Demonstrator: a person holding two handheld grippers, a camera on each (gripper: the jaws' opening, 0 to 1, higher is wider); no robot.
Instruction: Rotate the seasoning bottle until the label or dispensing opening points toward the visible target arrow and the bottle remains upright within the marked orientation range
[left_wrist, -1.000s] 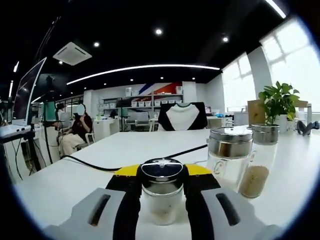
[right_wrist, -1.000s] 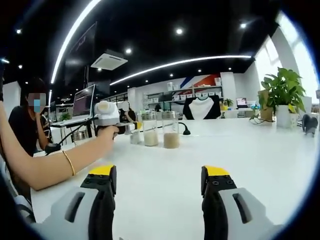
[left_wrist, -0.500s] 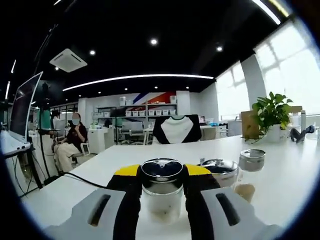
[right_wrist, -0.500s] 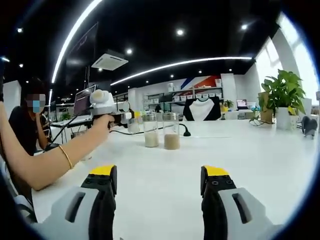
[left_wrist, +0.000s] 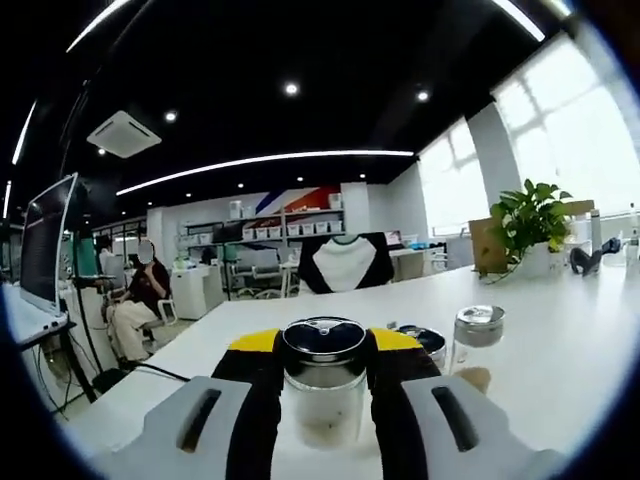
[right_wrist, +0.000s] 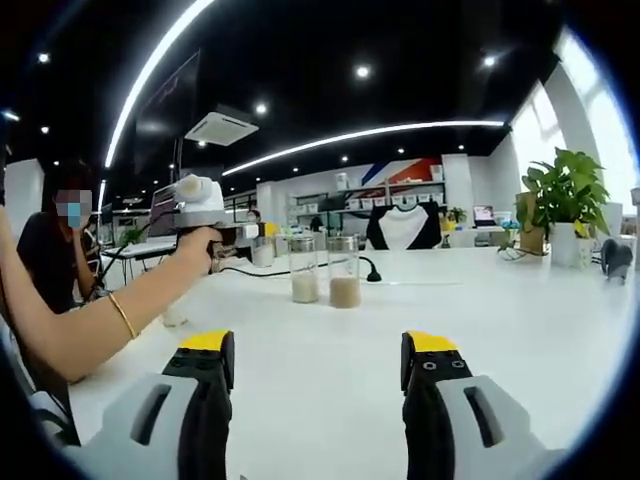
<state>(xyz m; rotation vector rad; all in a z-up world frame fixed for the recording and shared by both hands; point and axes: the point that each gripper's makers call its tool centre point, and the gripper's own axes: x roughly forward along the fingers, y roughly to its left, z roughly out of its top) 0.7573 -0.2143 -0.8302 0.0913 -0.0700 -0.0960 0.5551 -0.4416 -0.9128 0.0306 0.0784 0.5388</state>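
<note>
My left gripper (left_wrist: 323, 347) is shut on a clear seasoning bottle (left_wrist: 322, 395) with a round metal lid, held upright between the black, yellow-tipped jaws. A little pale powder lies in its bottom. In the right gripper view a person's hand holds the left gripper (right_wrist: 248, 243) above the white table (right_wrist: 480, 330), at the left, and the seasoning bottle (right_wrist: 263, 250) shows small at its tip. My right gripper (right_wrist: 317, 372) stands open low over the table, with nothing between its jaws. No arrow mark is visible on the table.
Two more glass shakers (right_wrist: 304, 270) (right_wrist: 344, 272) stand side by side mid-table; in the left gripper view they sit to the right of and below the held bottle (left_wrist: 478, 340) (left_wrist: 427, 341). A black cable (right_wrist: 372, 266) runs behind them. A potted plant (right_wrist: 563, 195) stands far right. A person's forearm (right_wrist: 90, 325) crosses the left.
The left gripper has risen and drawn away from the two standing shakers, carrying its bottle; they now look lower and smaller in its view. The right gripper has held still.
</note>
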